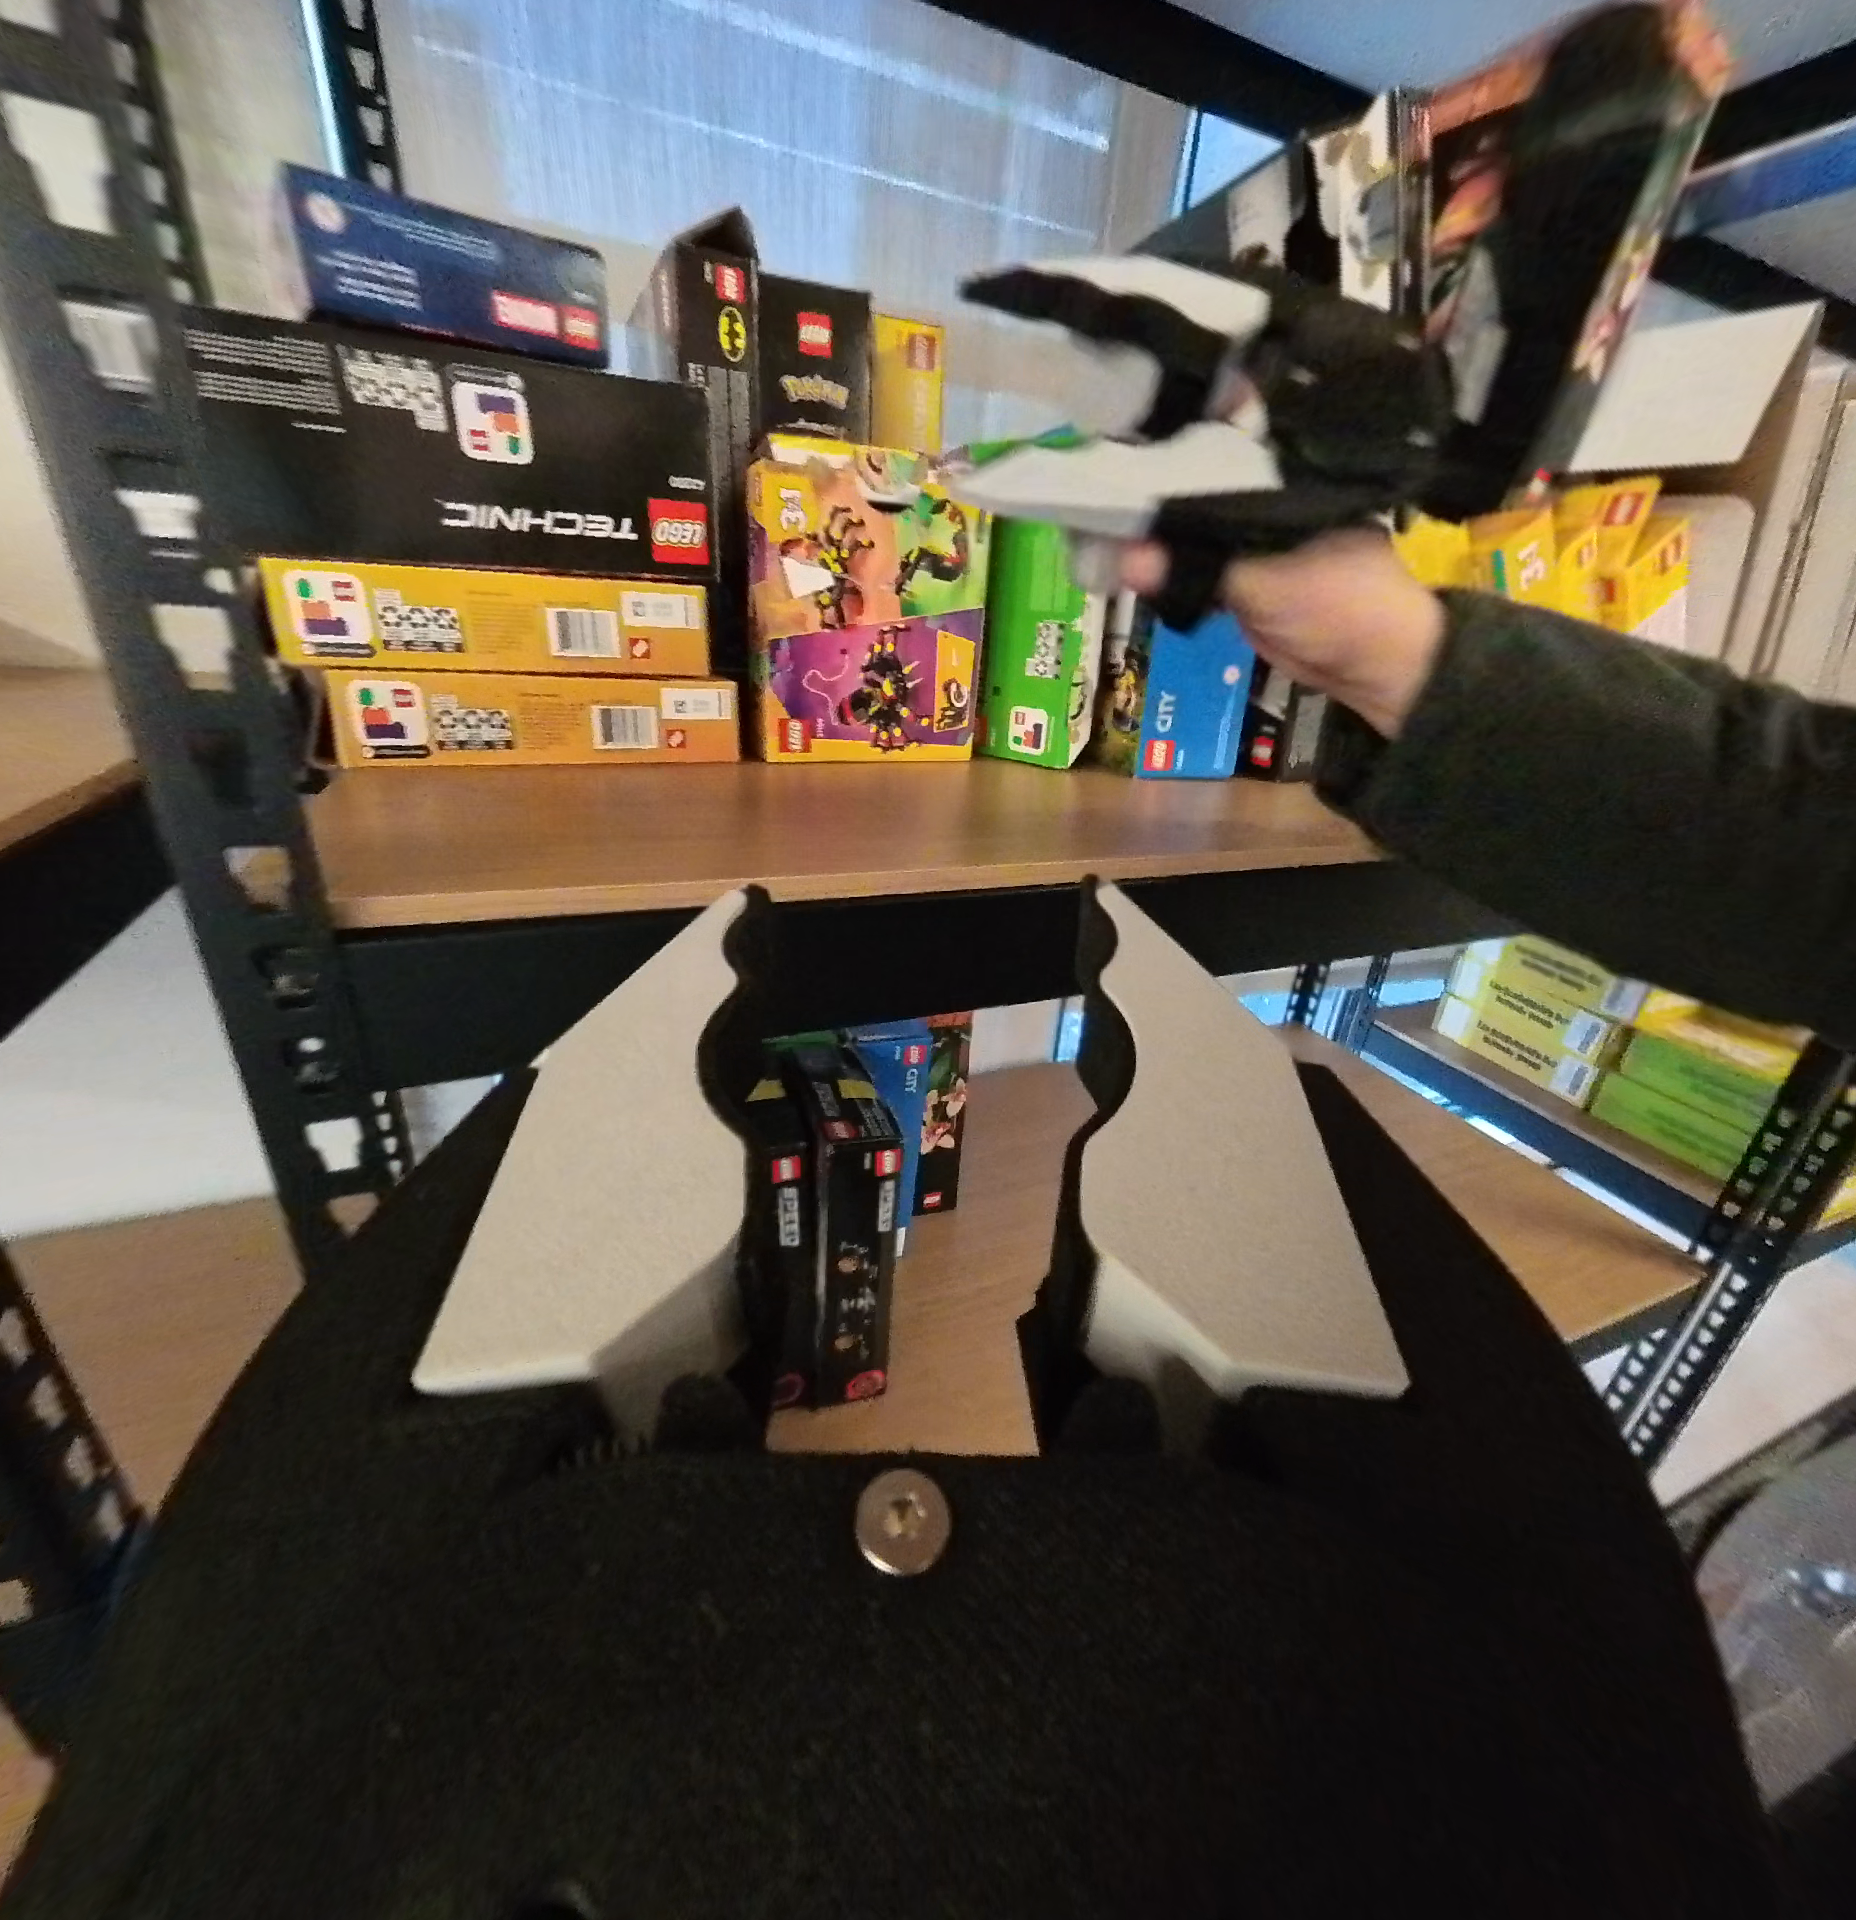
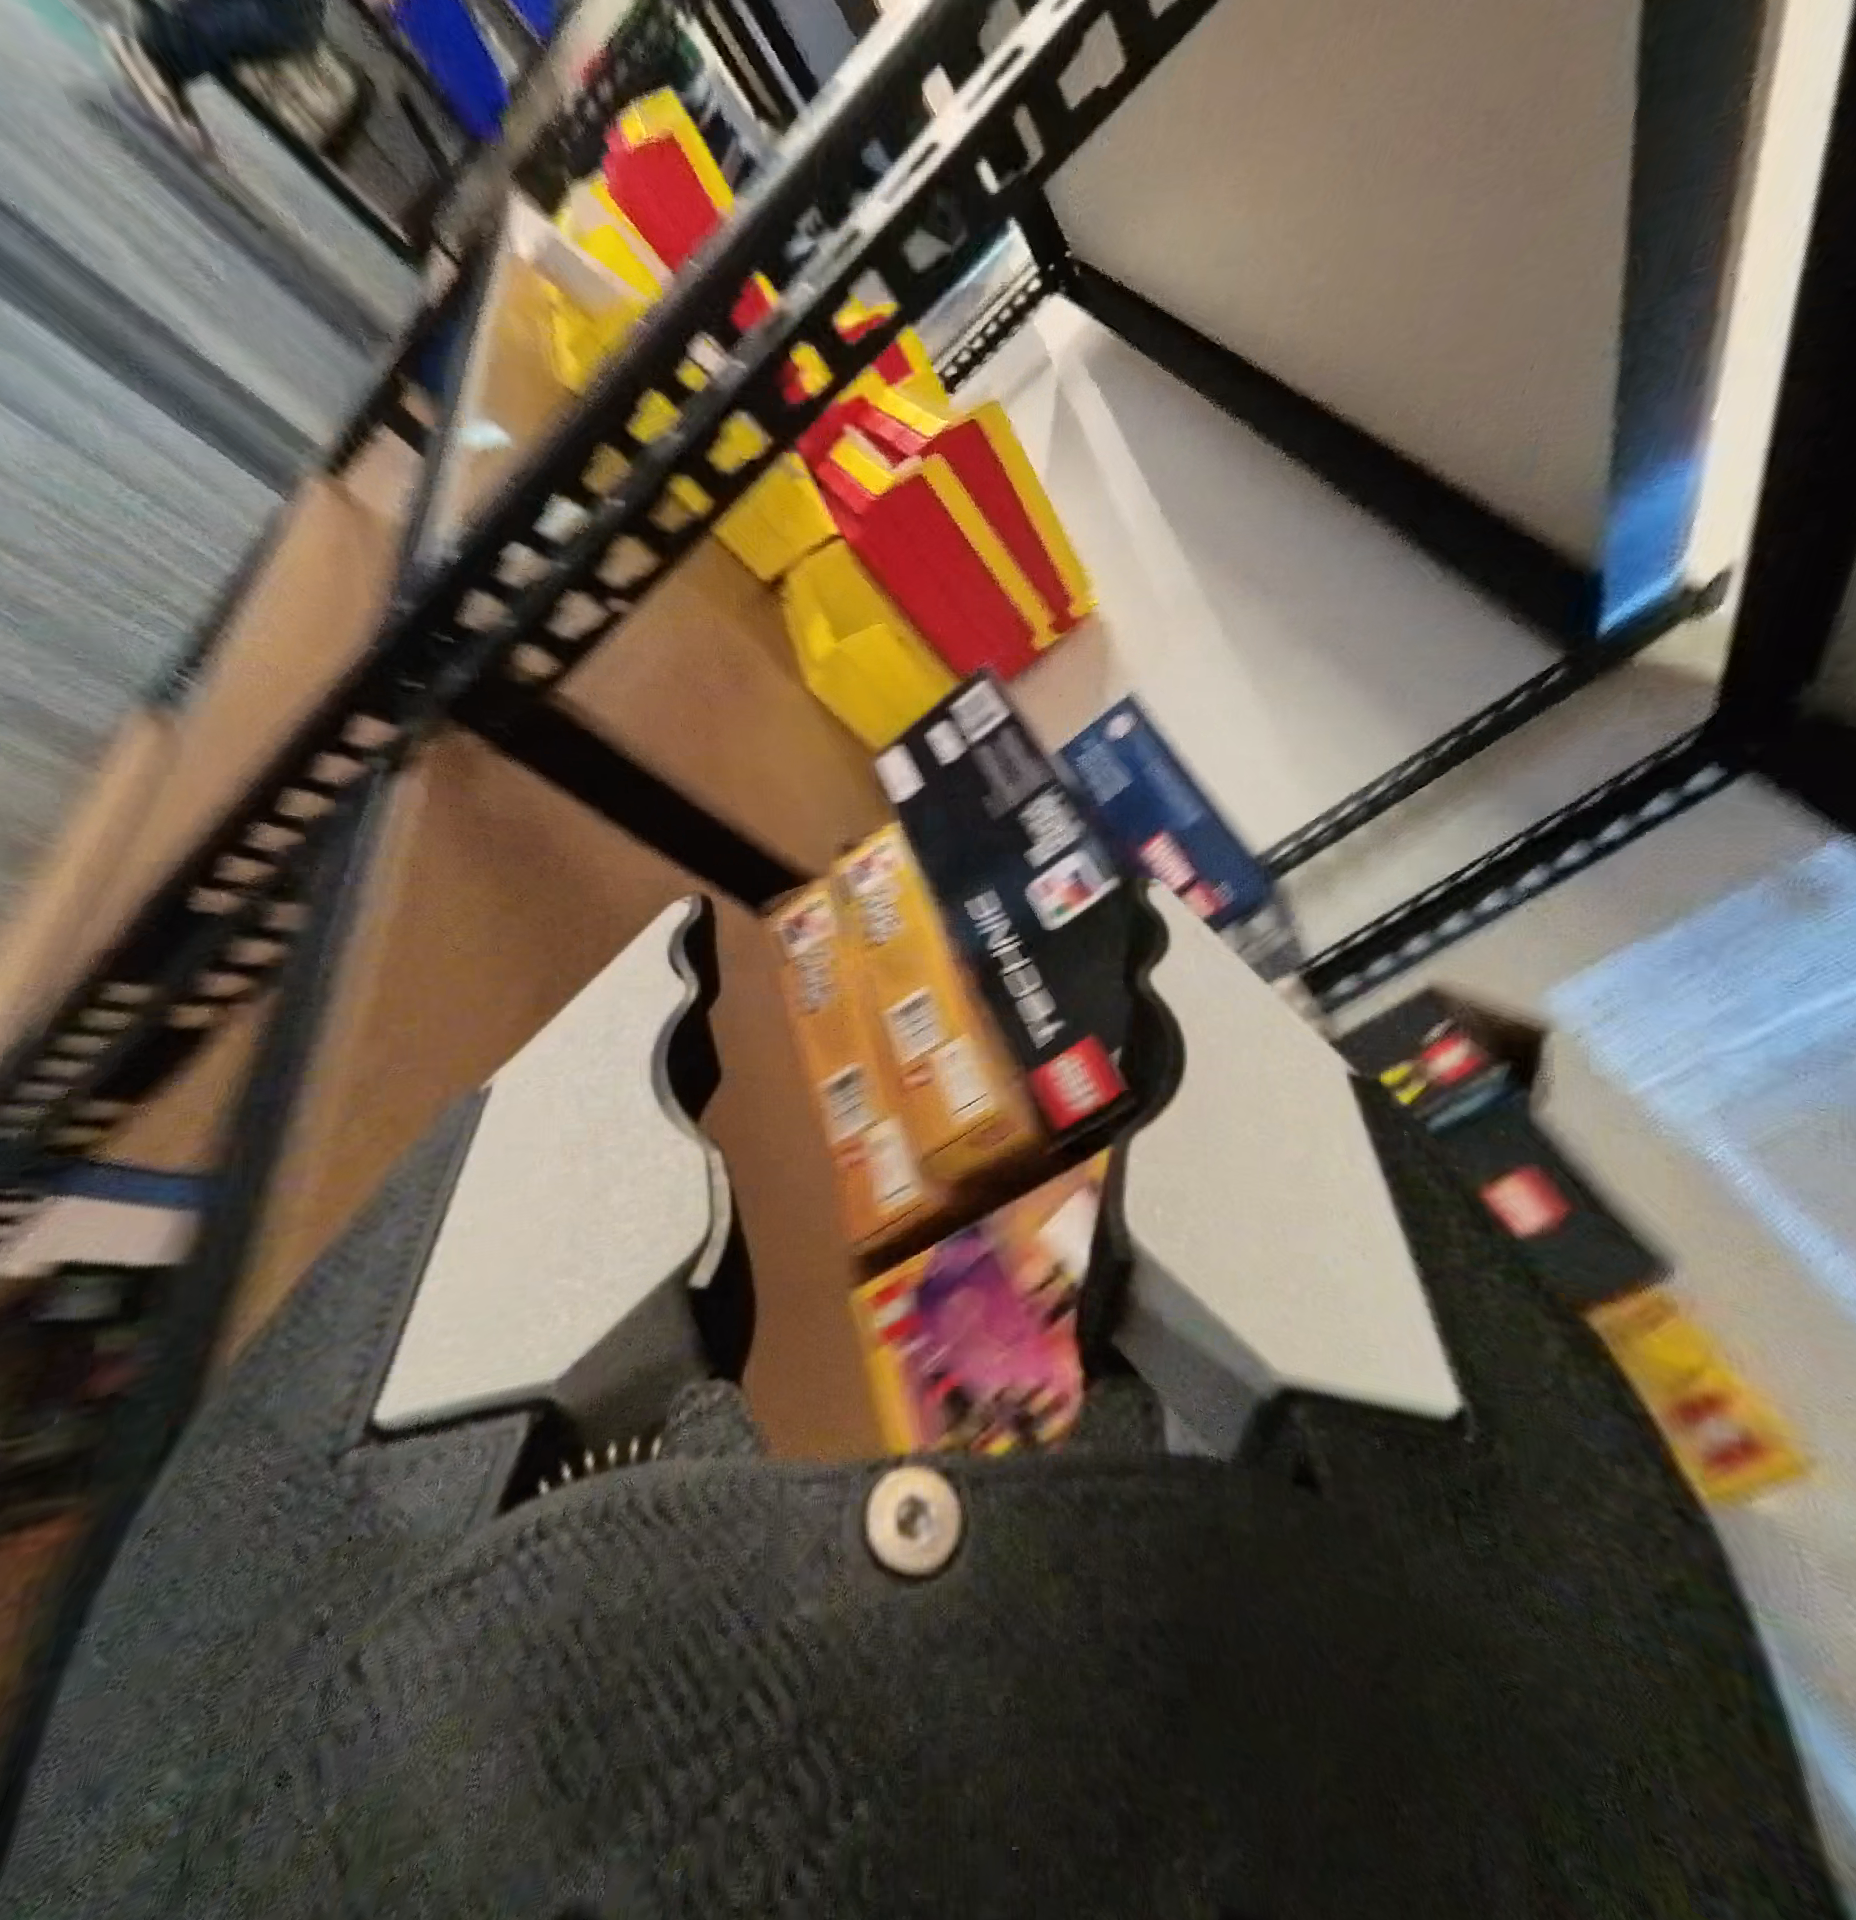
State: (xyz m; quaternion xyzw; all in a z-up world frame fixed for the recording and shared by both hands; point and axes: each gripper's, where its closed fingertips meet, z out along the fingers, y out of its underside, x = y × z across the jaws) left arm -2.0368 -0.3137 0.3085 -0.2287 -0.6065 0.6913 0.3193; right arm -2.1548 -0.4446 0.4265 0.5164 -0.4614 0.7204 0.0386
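Fingers on the left gripper (image 1: 908, 935) are spread apart, nothing between them, lower centre of the left wrist view. They sit level with the front edge of the wooden shelf (image 1: 799, 831), not touching it. Through the gap: a few upright dark boxes (image 1: 836, 1216) on the lower shelf.

Right gripper (image 1: 991, 384), upper right of the left wrist view, held by a hand (image 1: 1319, 634) in a dark sleeve (image 1: 1630, 790). Its fingers also stand apart and hold nothing. It hangs in the air in front of the boxes, tips toward frame left, motion-blurred. Whether it touches the spider-art box (image 1: 867, 613) behind it: cannot tell, looks clear of it.

On the shelf, left to right in the left wrist view:
- black flat box (image 1: 456, 457) upside down, blue box (image 1: 446, 270) on top
- two yellow flat boxes (image 1: 508, 665) stacked under the black one
- black upright boxes (image 1: 768, 332) at the back
- spider-art box, then green box (image 1: 1033, 644), then blue upright box (image 1: 1194, 696)
- yellow boxes (image 1: 1558, 551) at far right, part hidden by the sleeve

Right wrist view is rolled and heavily blurred. Right gripper (image 2: 919, 914) at lower centre, fingers wide, empty. Between them the yellow flat boxes (image 2: 903, 1060) and the black flat box (image 2: 1017, 925) show; red-and-yellow boxes (image 2: 945, 540) lie farther back behind a perforated black upright (image 2: 612, 499).
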